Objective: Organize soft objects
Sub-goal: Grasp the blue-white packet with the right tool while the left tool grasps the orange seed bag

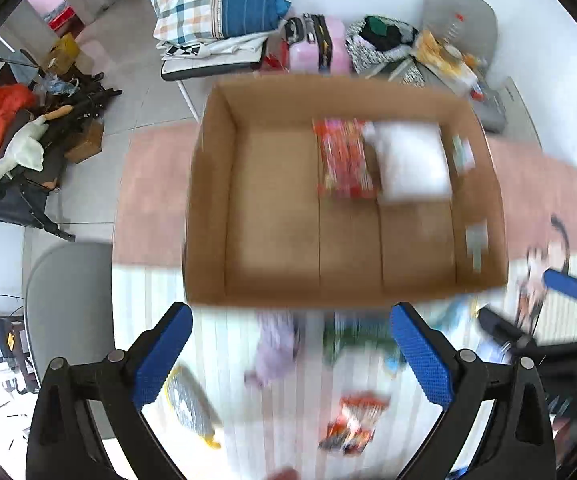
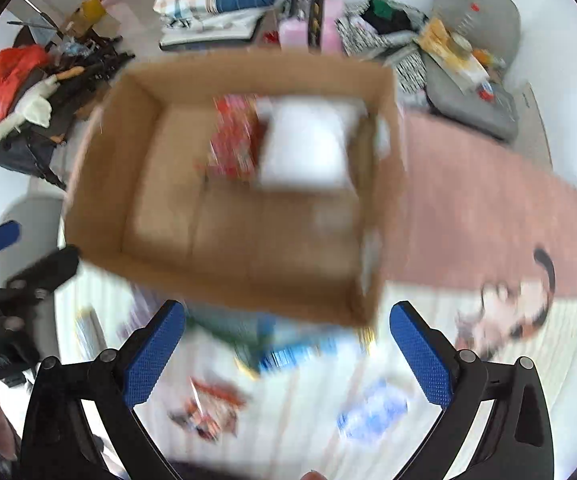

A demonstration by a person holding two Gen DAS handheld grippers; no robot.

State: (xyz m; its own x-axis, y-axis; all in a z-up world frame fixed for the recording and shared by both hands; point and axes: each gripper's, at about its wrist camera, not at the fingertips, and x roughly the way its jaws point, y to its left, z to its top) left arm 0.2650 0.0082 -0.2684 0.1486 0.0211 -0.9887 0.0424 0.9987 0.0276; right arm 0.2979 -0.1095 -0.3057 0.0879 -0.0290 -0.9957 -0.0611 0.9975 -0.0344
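An open cardboard box [image 1: 208, 200] [image 2: 100, 184] stands on the table and holds a red packet [image 1: 344, 158] [image 2: 234, 140] and a white soft pack [image 1: 412, 164] [image 2: 306, 148]. Both views are blurred. My left gripper [image 1: 290, 354] is open and empty above loose items in front of the box: a lilac soft thing [image 1: 274, 350], a green packet [image 1: 352, 340], a red snack packet [image 1: 352, 424] and a grey-yellow pouch [image 1: 190, 404]. My right gripper [image 2: 286, 354] is open and empty above a blue packet [image 2: 300, 354], a red packet [image 2: 208, 408] and a blue-white pack [image 2: 372, 410].
The table has a white striped cloth [image 1: 224, 340] and a pink part [image 1: 152, 192] with a cartoon print [image 2: 516, 308]. A grey chair [image 1: 68, 296] stands at the left. Behind are folded bedding [image 1: 216, 0], a pink case [image 1: 316, 44], a grey seat [image 1: 456, 16] and floor clutter [image 1: 20, 136].
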